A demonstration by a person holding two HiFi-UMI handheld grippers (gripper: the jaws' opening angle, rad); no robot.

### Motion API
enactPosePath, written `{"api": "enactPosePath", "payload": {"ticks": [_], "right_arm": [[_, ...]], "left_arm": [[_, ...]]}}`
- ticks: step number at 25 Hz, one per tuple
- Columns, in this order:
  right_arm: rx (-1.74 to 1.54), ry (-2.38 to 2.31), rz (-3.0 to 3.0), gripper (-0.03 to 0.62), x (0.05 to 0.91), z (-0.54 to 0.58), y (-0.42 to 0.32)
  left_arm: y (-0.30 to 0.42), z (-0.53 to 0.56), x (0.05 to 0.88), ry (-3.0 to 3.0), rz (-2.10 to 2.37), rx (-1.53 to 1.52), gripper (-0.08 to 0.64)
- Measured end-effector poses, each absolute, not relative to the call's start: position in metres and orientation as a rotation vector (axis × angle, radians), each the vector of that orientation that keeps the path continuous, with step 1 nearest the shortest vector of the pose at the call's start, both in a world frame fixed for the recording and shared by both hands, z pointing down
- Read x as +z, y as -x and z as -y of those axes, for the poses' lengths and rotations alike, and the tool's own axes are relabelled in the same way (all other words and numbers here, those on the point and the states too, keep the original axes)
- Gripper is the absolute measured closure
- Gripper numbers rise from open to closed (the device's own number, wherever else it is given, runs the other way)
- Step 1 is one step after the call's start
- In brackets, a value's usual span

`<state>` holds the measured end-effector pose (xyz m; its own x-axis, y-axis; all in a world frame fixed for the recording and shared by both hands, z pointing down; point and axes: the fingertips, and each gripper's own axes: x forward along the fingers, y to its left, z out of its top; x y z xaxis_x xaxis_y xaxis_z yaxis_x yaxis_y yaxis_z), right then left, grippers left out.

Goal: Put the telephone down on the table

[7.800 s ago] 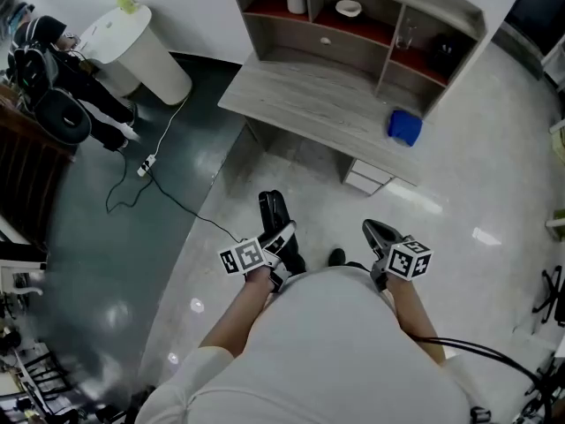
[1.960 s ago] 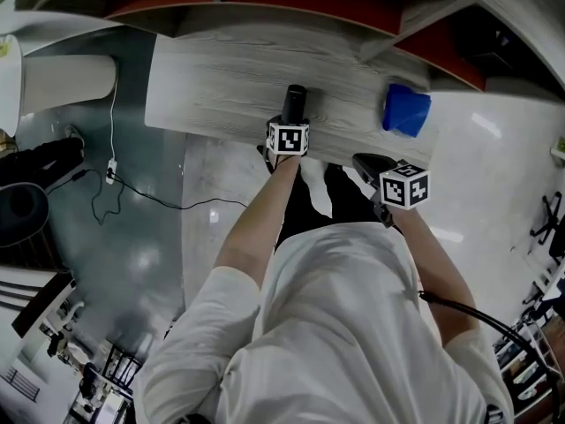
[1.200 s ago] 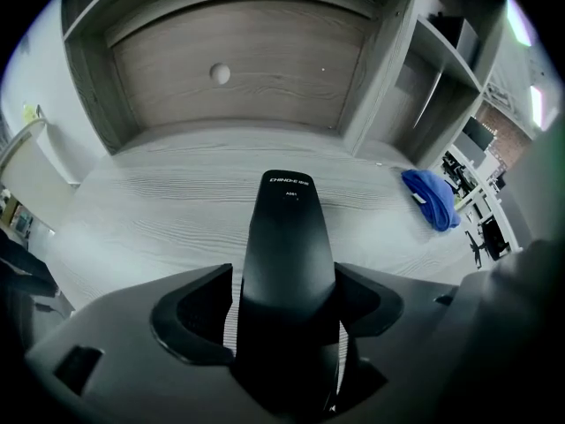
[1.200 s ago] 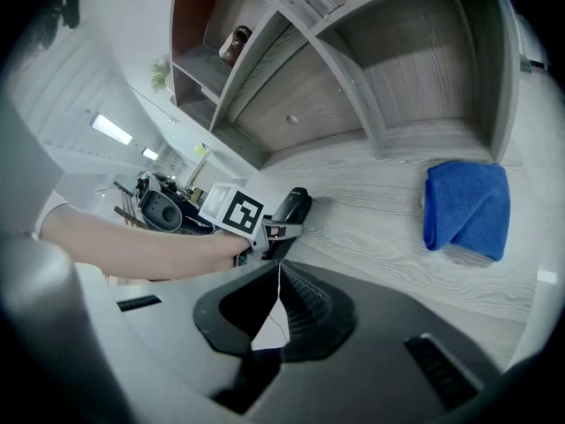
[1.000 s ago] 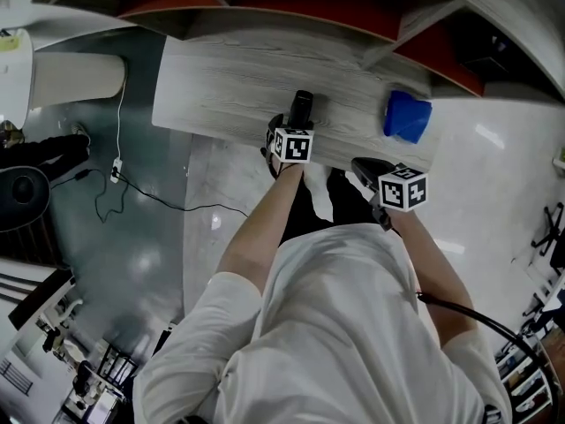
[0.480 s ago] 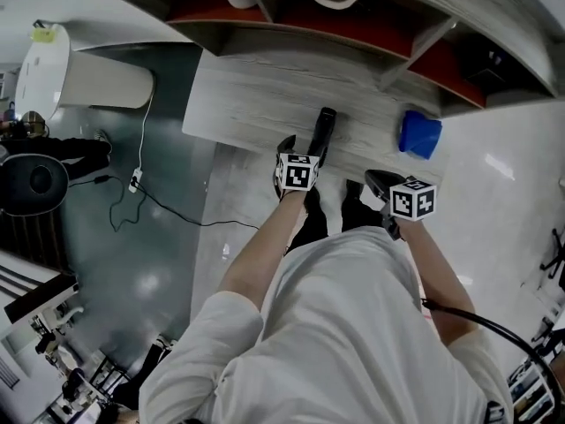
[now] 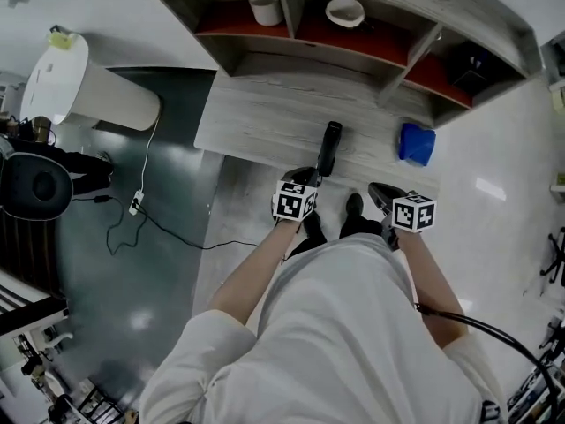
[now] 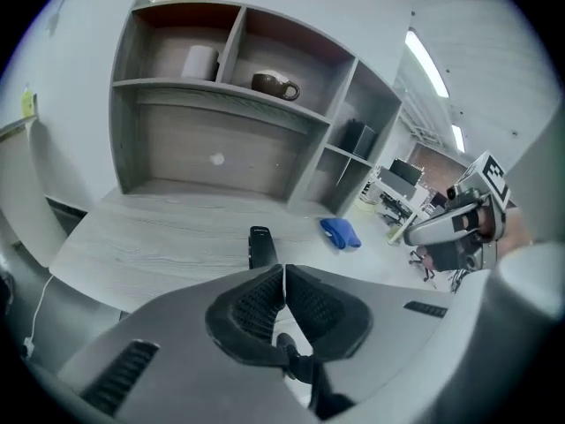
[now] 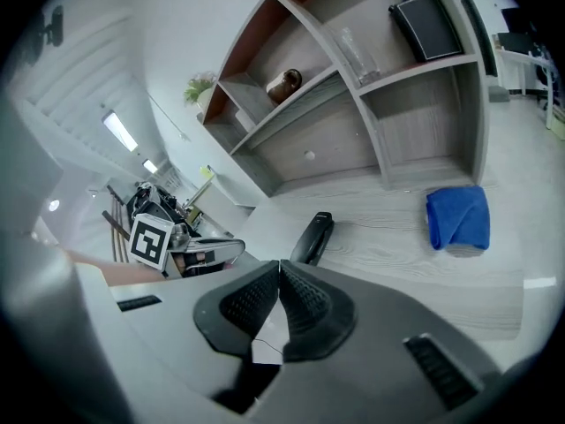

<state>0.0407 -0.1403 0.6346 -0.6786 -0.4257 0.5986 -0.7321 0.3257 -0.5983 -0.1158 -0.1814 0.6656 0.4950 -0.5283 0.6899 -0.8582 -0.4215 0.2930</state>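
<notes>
The black telephone handset (image 7: 328, 148) lies flat on the grey wooden table (image 7: 256, 122), near its front edge; it also shows in the left gripper view (image 8: 259, 246) and the right gripper view (image 9: 311, 237). My left gripper (image 7: 308, 180) hangs just in front of the table edge, clear of the handset; its jaws have just been closing and now stand shut with nothing between them (image 8: 283, 281). My right gripper (image 7: 381, 197) is off the table's front right, shut and empty (image 9: 280, 276).
A folded blue cloth (image 7: 416, 143) lies at the table's right end. The shelf unit (image 7: 380, 38) behind holds a cup (image 7: 265, 5), a bowl (image 7: 344, 11) and a dark box (image 7: 466, 67). A white bin (image 7: 93, 82) and a cable (image 7: 150, 210) are on the floor at left.
The left gripper has let go of the handset, pulled back off the table toward me and shut. The handset stays lying on the table. The right gripper has drawn back a little.
</notes>
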Motion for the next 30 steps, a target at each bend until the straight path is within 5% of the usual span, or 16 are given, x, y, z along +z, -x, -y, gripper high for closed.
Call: {"api": "enactPosePath", "payload": {"ticks": [19, 30], "right_arm": [[1.277, -1.149, 2.324, 0.575, 0.612, 0.03, -0.079], [1.266, -1.023, 2.449, 0.575, 0.567, -0.068, -0.122]], "left_arm": [[0.103, 0.06, 0.619, -2.064, 1.085, 0.492, 0.551], [0.035, -0.046, 0.577, -2.007, 0.987, 0.275, 0.551]]}}
